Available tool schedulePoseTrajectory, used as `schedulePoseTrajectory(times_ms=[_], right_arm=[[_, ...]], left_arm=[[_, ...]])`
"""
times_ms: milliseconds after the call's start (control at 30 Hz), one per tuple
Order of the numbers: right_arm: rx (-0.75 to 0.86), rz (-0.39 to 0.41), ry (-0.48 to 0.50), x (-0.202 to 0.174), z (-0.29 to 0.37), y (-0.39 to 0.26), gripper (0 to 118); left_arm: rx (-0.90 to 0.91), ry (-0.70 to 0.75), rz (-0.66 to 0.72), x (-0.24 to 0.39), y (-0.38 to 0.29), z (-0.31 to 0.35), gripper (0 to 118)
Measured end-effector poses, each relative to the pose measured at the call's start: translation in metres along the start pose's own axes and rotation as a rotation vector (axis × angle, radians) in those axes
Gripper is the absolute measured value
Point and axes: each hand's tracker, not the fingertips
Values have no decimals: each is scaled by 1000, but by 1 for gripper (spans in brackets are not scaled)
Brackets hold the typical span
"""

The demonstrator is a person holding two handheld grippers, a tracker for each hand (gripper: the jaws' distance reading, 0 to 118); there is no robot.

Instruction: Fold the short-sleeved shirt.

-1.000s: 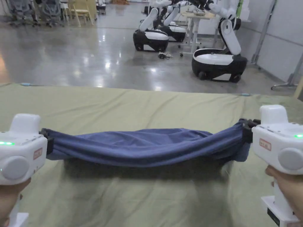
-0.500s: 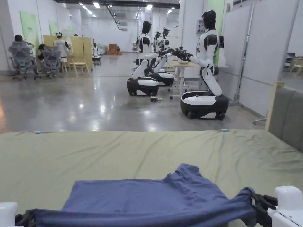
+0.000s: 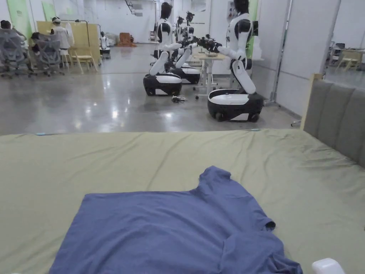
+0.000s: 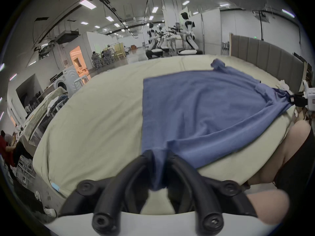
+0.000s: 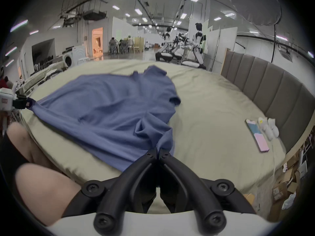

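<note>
Your left gripper point(image 4: 159, 156) had its jaws pinched on the near corner of the one blue cotton short-sleeved shirt point(image 4: 201, 106), which spread up-frame over the olive bedsheet point(image 4: 102, 120), long axis running left to right. Your right gripper point(image 5: 159, 152), one of two, was clamped on the opposite near corner, both equally close.

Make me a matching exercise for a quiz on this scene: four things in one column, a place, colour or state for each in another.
Things:
1. shirt
2. left gripper
3. phone
4. headboard

Descriptions:
A. grey, padded panels
B. blue, spread out on the bed
C. shut on a near corner of the shirt
D. lying on the sheet beside white socks

Pairs: 1-B, 2-C, 3-D, 4-A
</note>
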Motion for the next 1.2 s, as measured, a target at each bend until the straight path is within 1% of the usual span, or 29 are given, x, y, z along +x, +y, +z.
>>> schedulePoseTrajectory(times_ms=[33, 67, 100, 133, 167, 200, 267, 300, 333, 367, 400, 433, 500, 533, 567, 600, 633, 667, 700, 733, 800, 867, 933, 967, 1033, 1067, 1133, 1167, 1200], right_arm=[[-34, -20, 8, 1, -2, -3, 13], [-30, -15, -14, 0, -3, -7, 48], [-20, 0, -53, 0, -1, -11, 92], [10, 6, -63, 1, 3, -16, 117], [59, -25, -42, 4, 12, -20, 116], [128, -91, -49, 9, 27, -23, 116], [161, -98, -50, 8, 50, -21, 116], [206, -105, -78, -2, 68, -8, 113], [257, -115, -64, -5, 84, -6, 103], [302, -124, -47, -9, 97, -5, 63], [353, -129, -54, -15, 111, -4, 21], [392, -123, -75, -29, 124, 3, 0], [439, -107, -164, -39, 136, 2, 0], [441, -106, -91, -38, 139, 0, 0], [436, -96, -46, -43, 131, 2, 0], [443, -78, -80, -48, 129, 0, 0], [439, -40, -108, -52, 124, -1, 0], [410, -20, -101, -54, 121, 0, 0], [371, -16, -100, -54, 118, 1, 0], [372, -33, -100, -56, 116, 0, 0], [368, -51, -71, -56, 116, -2, 0], [359, -60, -61, -52, 112, -6, 0], [346, -26, -78, -53, 110, -6, 0], [343, -22, -77, -54, 110, -7, 0], [341, -16, -78, -54, 110, -8, 0], [341, -11, -79, -53, 109, -8, 0], [339, 1, -86, -58, 111, -6, 0], [335, 0, -85, -58, 110, -6, 0], [332, -1, -84, -57, 108, -6, 0]], left_arm=[[-24, -7, 29, -3, -5, -3, 56], [-42, -20, 64, -7, -9, -4, 87], [-42, -26, 100, -12, -13, -4, 100], [-17, -25, 127, -16, -15, 3, 104], [16, -25, 153, -19, -15, 13, 104], [18, -23, 157, -21, -14, 22, 104], [103, -20, 165, -25, -13, 53, 103], [169, 16, 172, -26, -13, 71, 102], [229, 44, 196, -24, -14, 92, 96], [274, 48, 223, -22, -15, 109, 63], [320, 34, 263, -20, -19, 126, 25], [358, 17, 304, -17, -24, 135, 0], [369, 66, 330, -6, -30, 141, 0], [329, 3, 310, -4, -31, 137, 0], [293, -34, 276, 0, -32, 132, 0], [280, -13, 241, 5, -34, 125, 0], [277, 31, 224, 6, -37, 116, 0], [254, 25, 225, 6, -37, 108, 0], [227, 12, 241, 3, -36, 99, 0], [187, -24, 256, -1, -34, 85, 0], [127, -4, 254, -3, -29, 62, 1], [109, 4, 229, -4, -24, 41, 22], [70, -13, 205, -6, -19, 19, 26], [53, -8, 198, -5, -17, 11, 45], [52, -4, 194, -5, -15, -3, 86], [51, -5, 197, -6, -14, -6, 96], [65, -13, 237, -9, -12, -9, 96], [72, -15, 258, -11, -12, -9, 85], [76, -46, 281, -12, -11, -9, 61]])
